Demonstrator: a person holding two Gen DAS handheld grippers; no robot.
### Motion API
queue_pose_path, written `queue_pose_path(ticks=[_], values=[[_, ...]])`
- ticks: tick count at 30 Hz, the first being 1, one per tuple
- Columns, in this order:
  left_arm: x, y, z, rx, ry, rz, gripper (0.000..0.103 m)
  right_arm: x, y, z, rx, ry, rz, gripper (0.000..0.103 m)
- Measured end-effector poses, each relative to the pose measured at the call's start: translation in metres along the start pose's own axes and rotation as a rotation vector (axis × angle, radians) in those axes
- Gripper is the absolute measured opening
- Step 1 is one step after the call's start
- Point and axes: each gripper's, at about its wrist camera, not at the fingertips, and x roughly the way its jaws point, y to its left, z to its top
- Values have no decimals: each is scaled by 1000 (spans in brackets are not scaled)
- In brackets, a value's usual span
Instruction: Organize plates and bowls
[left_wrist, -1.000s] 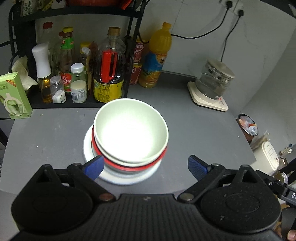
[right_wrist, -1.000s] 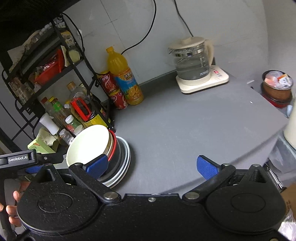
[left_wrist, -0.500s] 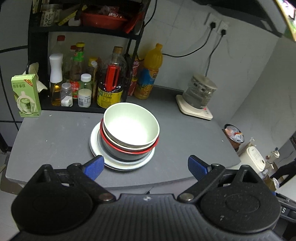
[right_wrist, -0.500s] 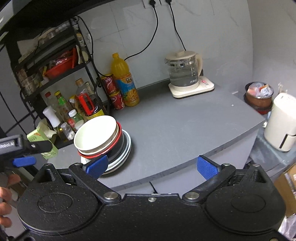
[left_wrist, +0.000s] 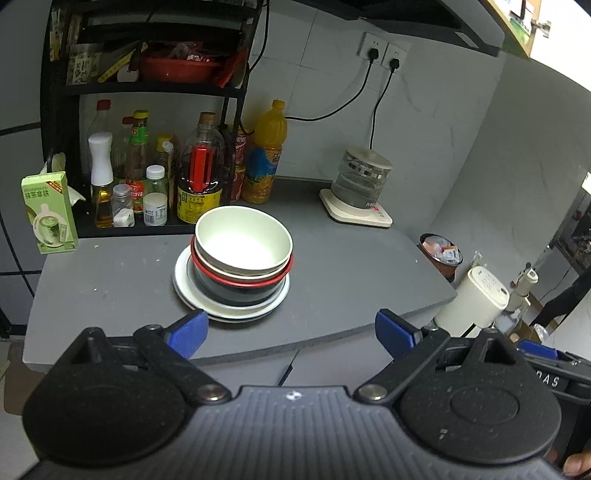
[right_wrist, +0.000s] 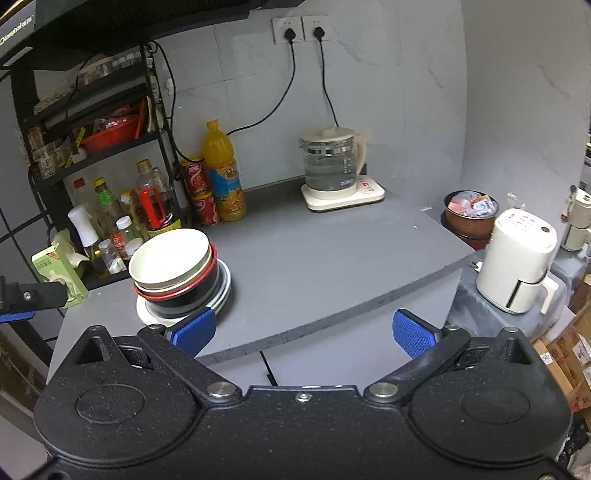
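At the near edge of the grey counter (left_wrist: 110, 280), I hold both claws back from the work: my left gripper (left_wrist: 290, 330) has its blue pads spread wide with nothing between them, and my right gripper (right_wrist: 304, 330) is spread just as wide and equally empty. Beyond the left claw, the crockery sits in a single stack toward the left of the counter: a pale bowl (left_wrist: 243, 242) nests on top of a second light bowl, which rests in a black bowl with a red rim (left_wrist: 240, 284), and all of it stands on white plates (left_wrist: 231, 310). From the right wrist view the same stack (right_wrist: 173, 269) leans slightly but looks settled, with the left claw's arm just visible at the far left edge. Farther back, bottles crowd a black rack (left_wrist: 147, 88); an orange drink bottle (left_wrist: 264, 155) stands just beside it, and a glass kettle (left_wrist: 360, 181) sits on its base at the far right. By my reading, the stacking step is done or nearly so, with neither claw touching any dish. Any next move, I judge, calls only for a check that the pile sits true, and a gentle two-sided nudge if the top bowl needs centring.
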Motion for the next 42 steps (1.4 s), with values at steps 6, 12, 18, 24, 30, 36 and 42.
queue_pose_path(ticks=[6, 12, 18, 24, 30, 36, 42], values=[[-12, 1, -10, 3, -4, 51, 96, -10, -3, -8, -3, 5, 22, 103], [-18, -1, -14, 34, -23, 62, 96, -13, -5, -11, -20, 11, 15, 103], [-18, -1, -15, 29, -27, 65, 96, -16, -6, -11, -24, -4, 2, 103], [-17, 2, -14, 38, -30, 73, 96, -16, -7, -9, -19, -7, 16, 103], [-15, 1, -14, 52, -30, 65, 96, -17, -7, -9, -14, -11, 18, 103], [-12, 1, -14, 73, -32, 64, 96, -17, -7, -9, -15, -7, 18, 103], [-11, 2, -12, 69, -30, 58, 96, -15, -7, -7, -6, -7, 19, 103]])
